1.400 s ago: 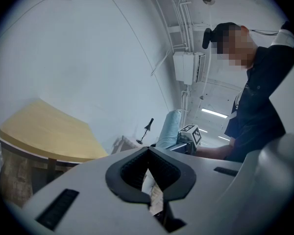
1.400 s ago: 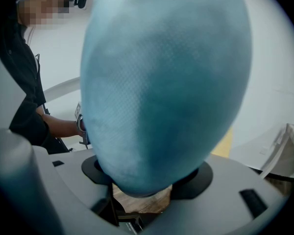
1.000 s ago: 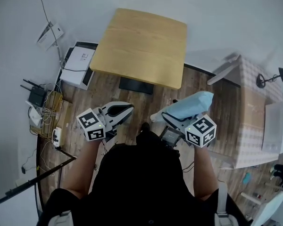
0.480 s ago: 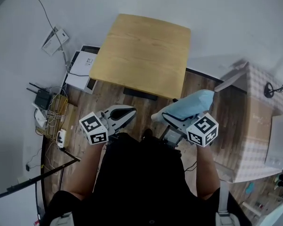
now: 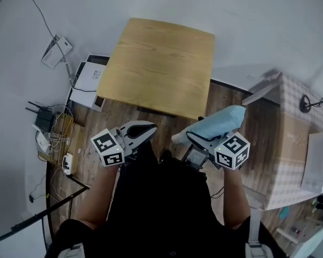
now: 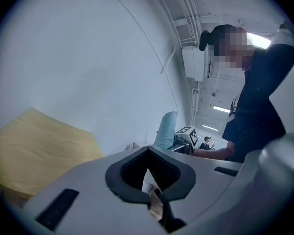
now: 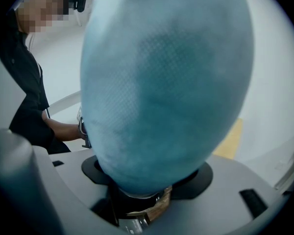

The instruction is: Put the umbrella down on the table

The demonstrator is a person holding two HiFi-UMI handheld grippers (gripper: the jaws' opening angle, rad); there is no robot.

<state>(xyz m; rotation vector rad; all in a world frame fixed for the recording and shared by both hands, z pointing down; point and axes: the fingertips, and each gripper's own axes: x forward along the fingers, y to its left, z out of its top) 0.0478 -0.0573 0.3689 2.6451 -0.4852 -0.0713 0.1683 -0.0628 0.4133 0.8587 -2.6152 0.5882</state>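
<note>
Right gripper (image 5: 198, 138) is held low in front of the person's dark-clad body, forearm bent. Its jaws are clamped tight round the lower end of a pale blue folded umbrella in a fabric sleeve (image 5: 218, 123). The umbrella slants up and away to the right, over the brown plank floor (image 5: 231, 98), just off the near right corner of the square light-wood table (image 5: 161, 63) and outside the tabletop's outline. The left gripper (image 5: 142, 129) sits level beside it, well apart, jaws closed together on nothing and aimed at the table's near edge.

Against a second ago, both grippers keep the same pose and grip, while the table's near edge now lies closer to them.

Only the head view shows the floor clutter left of the table: a black router (image 5: 43, 120), tangled cables (image 5: 56, 138) and a white box (image 5: 89, 79). The left gripper view shows the umbrella from the side, standing upright against the pale wall. The right gripper view is almost filled by the blue sleeve, with a strip of tabletop at its right.
</note>
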